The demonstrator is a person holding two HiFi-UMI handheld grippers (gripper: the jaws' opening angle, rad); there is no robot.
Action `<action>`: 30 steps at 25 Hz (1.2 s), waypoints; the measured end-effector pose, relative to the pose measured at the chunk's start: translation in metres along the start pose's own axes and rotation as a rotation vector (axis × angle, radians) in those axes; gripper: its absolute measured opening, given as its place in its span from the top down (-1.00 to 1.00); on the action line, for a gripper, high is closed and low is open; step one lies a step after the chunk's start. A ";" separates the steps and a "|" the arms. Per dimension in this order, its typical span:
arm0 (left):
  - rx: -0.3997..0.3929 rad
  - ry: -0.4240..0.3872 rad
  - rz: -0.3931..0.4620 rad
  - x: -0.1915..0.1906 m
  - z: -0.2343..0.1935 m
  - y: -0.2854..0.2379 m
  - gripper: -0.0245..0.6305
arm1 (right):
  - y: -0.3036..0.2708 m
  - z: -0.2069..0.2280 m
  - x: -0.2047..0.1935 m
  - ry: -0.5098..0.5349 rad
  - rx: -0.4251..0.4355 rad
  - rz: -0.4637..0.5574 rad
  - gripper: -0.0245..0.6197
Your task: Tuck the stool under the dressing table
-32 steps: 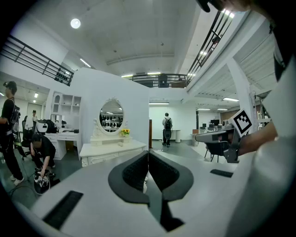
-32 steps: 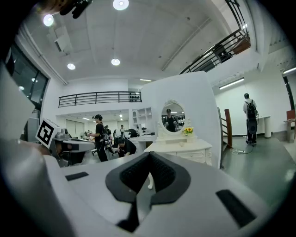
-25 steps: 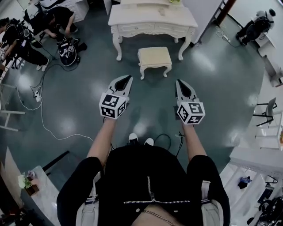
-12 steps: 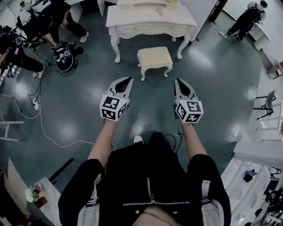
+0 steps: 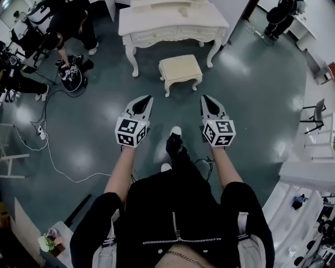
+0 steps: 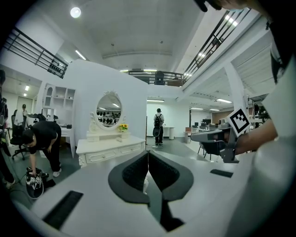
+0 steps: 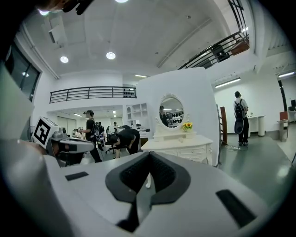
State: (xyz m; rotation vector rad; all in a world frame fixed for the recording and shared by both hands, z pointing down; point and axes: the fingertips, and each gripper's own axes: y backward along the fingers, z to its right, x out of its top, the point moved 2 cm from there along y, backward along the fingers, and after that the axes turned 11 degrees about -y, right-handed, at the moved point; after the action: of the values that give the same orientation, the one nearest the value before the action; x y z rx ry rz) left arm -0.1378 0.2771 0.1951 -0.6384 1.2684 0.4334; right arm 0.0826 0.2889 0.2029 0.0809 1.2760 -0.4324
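Observation:
The cream stool [image 5: 179,70] stands on the dark green floor just in front of the white dressing table [image 5: 172,23], outside its leg space. My left gripper [image 5: 150,98] and right gripper [image 5: 204,97] are held side by side short of the stool, both shut and empty, pointing at it. In the left gripper view the dressing table [image 6: 111,148] with its oval mirror [image 6: 109,110] shows beyond the shut left gripper [image 6: 148,152]. The right gripper view shows the dressing table [image 7: 180,147] past the shut right gripper [image 7: 149,155]. The jaws hide most of the stool in both gripper views.
People [image 5: 65,26] bend over gear on the floor at the upper left, with a white cable [image 5: 52,157] trailing from there. A dark chair [image 5: 314,125] and white counters [image 5: 309,178] line the right side. Another person [image 5: 280,13] stands at the top right.
Both grippers have come forward and lower toward the stool. The person's foot has stepped forward between them. The stool and table sit a little lower left in the head view.

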 end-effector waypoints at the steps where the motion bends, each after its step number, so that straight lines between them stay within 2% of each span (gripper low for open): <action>1: -0.001 0.001 -0.003 -0.001 -0.003 -0.006 0.86 | -0.006 0.003 -0.001 -0.003 0.000 -0.003 0.90; 8: -0.005 -0.010 -0.018 -0.001 -0.040 -0.062 0.86 | -0.071 0.034 0.010 -0.024 0.002 -0.023 0.90; 21: 0.006 -0.023 -0.026 0.037 -0.141 -0.216 0.86 | -0.231 0.117 0.082 -0.059 0.032 -0.021 0.90; 30: 0.005 -0.009 -0.047 0.031 -0.173 -0.279 0.86 | -0.293 0.152 0.092 -0.083 0.052 -0.047 0.90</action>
State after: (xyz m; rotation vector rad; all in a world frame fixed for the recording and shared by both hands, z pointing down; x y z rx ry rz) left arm -0.0830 -0.0479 0.1923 -0.6600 1.2436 0.3933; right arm 0.1366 -0.0490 0.2147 0.0765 1.1869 -0.5049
